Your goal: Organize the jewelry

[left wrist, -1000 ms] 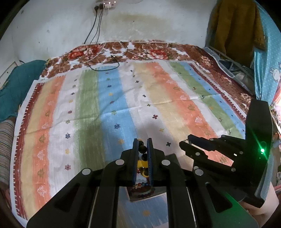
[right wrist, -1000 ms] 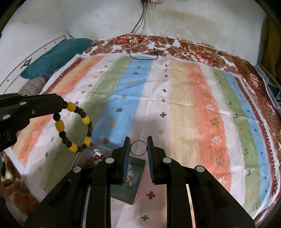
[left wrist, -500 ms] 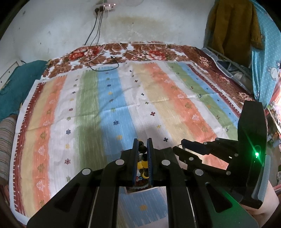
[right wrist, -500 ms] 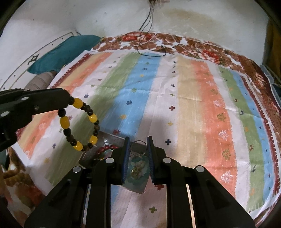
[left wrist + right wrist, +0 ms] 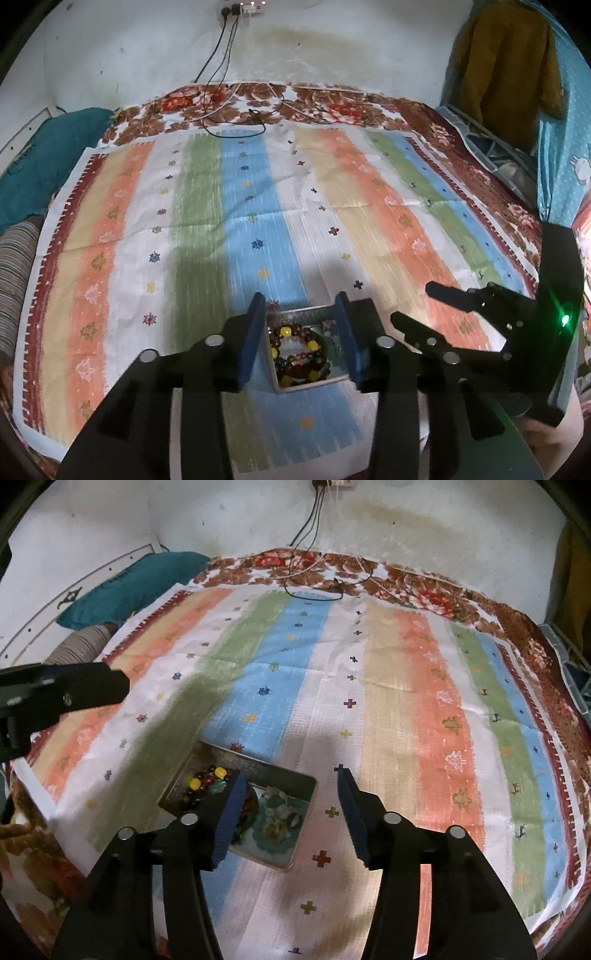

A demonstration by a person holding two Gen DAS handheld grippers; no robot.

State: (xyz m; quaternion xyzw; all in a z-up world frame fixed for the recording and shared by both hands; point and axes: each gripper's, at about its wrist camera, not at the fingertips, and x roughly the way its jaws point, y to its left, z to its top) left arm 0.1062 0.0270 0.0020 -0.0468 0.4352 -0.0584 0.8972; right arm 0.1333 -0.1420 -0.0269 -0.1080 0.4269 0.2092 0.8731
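Your left gripper (image 5: 301,336) has just been opening; its jaws stand apart with nothing pinched between the pads, hanging over the metal tin (image 5: 295,314) on the striped cloth (image 5: 199,221). The beaded bracelet (image 5: 295,350), dark beads with yellow ones among them, lies inside the tin, framed by your blue pads but apart from them. Your right gripper (image 5: 291,812) has also just been opening and grips nothing; its left pad overlaps the tin's middle in the view, its right pad sits over bare cloth just beside the tin. From that side the beads show in the tin's left part, with pale trinkets (image 5: 277,819), too blurred to name, towards its right.
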